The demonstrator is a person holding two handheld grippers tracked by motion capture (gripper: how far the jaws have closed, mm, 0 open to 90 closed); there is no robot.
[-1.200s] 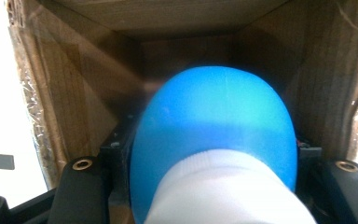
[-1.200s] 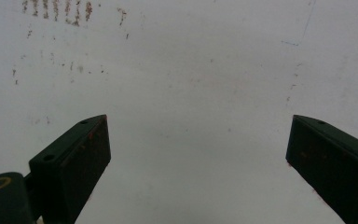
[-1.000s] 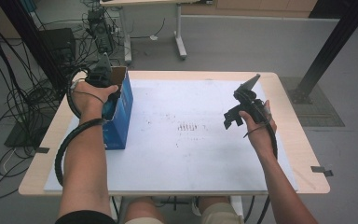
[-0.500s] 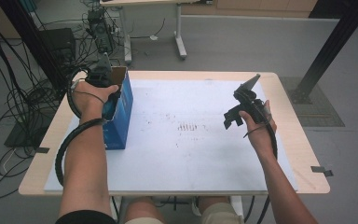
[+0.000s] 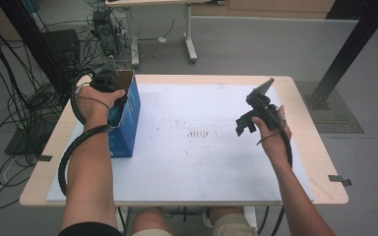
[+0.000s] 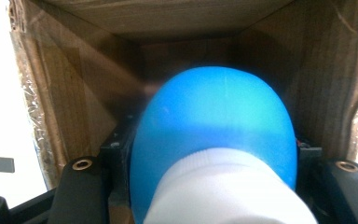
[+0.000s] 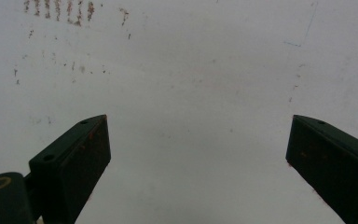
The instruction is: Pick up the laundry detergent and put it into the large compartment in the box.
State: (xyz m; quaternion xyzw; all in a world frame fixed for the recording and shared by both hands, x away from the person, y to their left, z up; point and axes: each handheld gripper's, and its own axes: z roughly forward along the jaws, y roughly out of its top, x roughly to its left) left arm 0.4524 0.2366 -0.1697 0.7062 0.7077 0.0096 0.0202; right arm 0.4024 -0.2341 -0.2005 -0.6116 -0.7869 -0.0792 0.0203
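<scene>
- Left gripper view: left gripper (image 6: pixel 205 186) clamped on a blue-and-white rounded plastic object (image 6: pixel 212 135), held inside the open blue cardboard box (image 5: pixel 128 115), apparently for depositing.
- Right gripper (image 7: pixel 198 158): jaws apart, empty, idle above the white table mat (image 7: pixel 191 70).

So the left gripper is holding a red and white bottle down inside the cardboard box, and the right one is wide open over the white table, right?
Not quite: the bottle is blue and white, not red, as the left gripper view shows. The rest holds. The left gripper grips it inside the cardboard box, and the right gripper hangs with its jaws wide apart and nothing between them, over the white table.
</scene>
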